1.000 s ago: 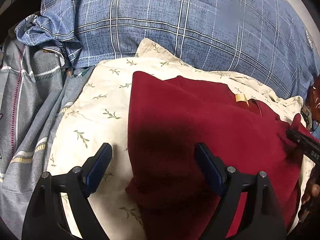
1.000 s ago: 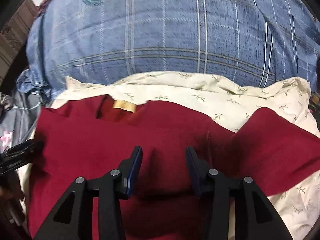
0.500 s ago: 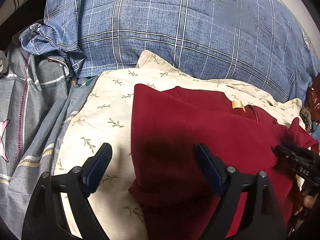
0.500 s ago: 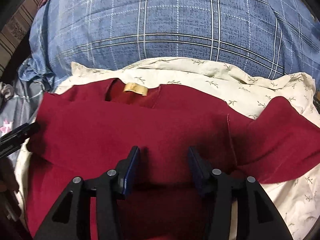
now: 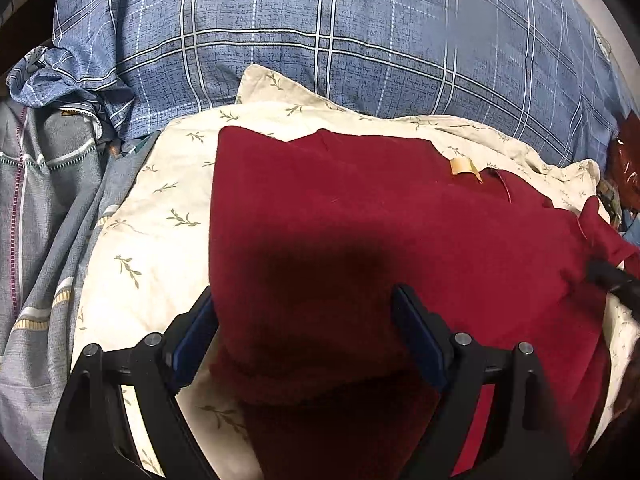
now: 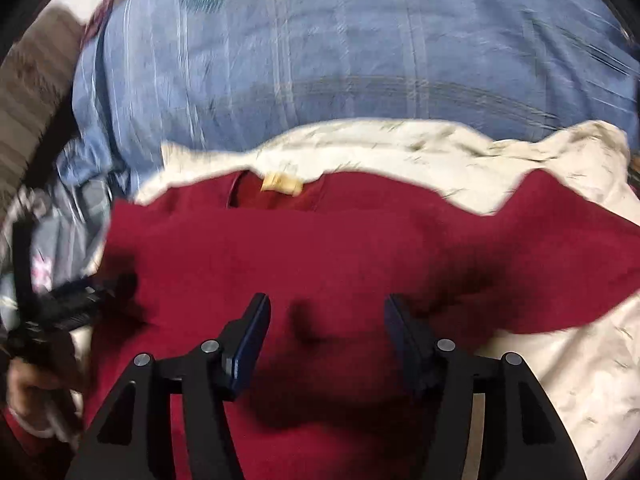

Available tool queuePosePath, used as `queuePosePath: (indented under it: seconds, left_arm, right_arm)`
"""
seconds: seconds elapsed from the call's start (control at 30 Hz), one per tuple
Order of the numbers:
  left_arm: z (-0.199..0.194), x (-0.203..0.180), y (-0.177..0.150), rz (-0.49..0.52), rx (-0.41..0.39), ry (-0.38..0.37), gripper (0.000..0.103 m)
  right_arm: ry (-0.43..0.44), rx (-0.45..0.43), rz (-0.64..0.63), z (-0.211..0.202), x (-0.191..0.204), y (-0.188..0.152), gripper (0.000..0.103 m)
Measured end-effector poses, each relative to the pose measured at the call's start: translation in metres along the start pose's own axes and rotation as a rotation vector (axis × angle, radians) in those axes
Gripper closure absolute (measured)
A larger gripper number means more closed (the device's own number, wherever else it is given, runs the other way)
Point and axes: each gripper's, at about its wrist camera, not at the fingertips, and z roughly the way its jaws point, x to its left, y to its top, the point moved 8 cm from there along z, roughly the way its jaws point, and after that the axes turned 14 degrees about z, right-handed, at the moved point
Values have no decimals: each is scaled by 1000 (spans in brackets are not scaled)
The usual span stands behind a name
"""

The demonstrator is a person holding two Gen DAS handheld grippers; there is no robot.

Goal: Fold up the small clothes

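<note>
One dark red shirt (image 5: 380, 216) lies on the leaf-print cream cloth (image 5: 160, 216), one sleeve already folded in, I judge. My left gripper (image 5: 304, 328) hangs wide apart over that folded edge; right gripper (image 6: 326, 328) has just been opening, nothing pinched between its pads. Two grippers, one tan neck label (image 6: 280, 182).

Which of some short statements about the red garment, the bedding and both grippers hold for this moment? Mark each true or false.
1. The red garment lies on a cream leaf-print cloth. True.
2. The garment's neck label is blue. False: it is tan.
3. The left gripper is clamped shut. False: its jaws stand wide apart.
4. A blue plaid cover lies beyond the cream cloth. True.
5. The right gripper grips a sleeve. False: its jaws have just been opening and pinch nothing.
</note>
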Motion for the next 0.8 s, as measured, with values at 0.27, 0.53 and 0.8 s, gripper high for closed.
queuePosePath:
  seconds: [0.27,0.53,0.8]
  left_arm:
    - [-4,3,-2,-38,3,-30,17]
    - [-1,3,-1,-31,4,-19,17]
    - [1,3,-1,-30,9,-26,17]
  right_arm:
    - [-159,-113,225,-48,-143,38,26]
    - [-45,-204,628,-57,-255,60,25]
    - [-63,-265,651,-56,-277,87,92]
